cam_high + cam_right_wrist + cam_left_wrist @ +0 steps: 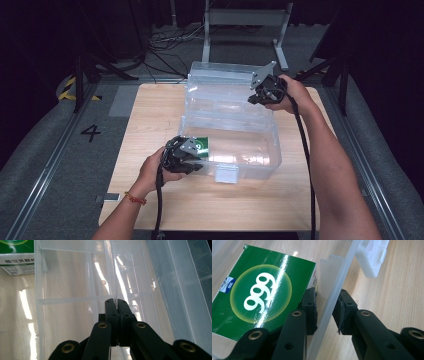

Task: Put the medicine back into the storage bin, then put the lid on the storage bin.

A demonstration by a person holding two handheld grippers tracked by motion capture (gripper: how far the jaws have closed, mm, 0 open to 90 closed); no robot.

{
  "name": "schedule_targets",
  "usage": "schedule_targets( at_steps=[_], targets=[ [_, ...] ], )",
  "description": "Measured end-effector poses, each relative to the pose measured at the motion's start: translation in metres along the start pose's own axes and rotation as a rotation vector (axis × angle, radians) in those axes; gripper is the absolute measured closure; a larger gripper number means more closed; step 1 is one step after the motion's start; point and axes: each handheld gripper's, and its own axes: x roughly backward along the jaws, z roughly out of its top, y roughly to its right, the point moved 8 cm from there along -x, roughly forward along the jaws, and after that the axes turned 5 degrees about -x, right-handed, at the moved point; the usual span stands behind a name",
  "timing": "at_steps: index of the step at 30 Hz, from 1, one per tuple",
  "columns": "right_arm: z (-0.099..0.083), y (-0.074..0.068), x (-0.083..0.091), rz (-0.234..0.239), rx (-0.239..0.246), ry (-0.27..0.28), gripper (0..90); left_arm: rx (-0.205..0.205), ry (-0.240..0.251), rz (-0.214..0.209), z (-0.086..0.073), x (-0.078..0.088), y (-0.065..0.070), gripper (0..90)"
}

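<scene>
Clear plastic box [227, 132] sits mid-desk [150, 200], lid [225, 82] swung up toward the far edge. High view: left tool [186, 155] at the box's near-left corner, beside a green carton [202, 145] inside that corner. Right tool [262, 90] up at the lid's right end, near the desk's far-right corner.

Left tool view: left tool [325, 311] straddles the box's front wall [334, 300], one jaw inside against the green carton [262, 295], one outside; a slight gap to the wall on both sides, jaws partly open, not clamped. White latch [372, 257] farther along the wall.

Right tool view: right tool [116, 306] closed tight on a thin clear lid rib [112, 270]. Green carton [17, 255] at the upper left.
</scene>
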Motion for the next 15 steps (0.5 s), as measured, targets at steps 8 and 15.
schedule_targets(
  at_steps=[8, 15],
  targets=[
    [0.0, -0.008, 0.007, 0.003, -0.002, 0.022, 89.4, 0.002, 0.001, 0.0, 0.0, 0.0, 0.0, 73.0],
    [0.001, -0.019, 0.016, -0.003, 0.009, 0.036, 89.6, 0.002, -0.003, 0.005, 0.001, 0.0, 0.001, 72.8]
  ],
)
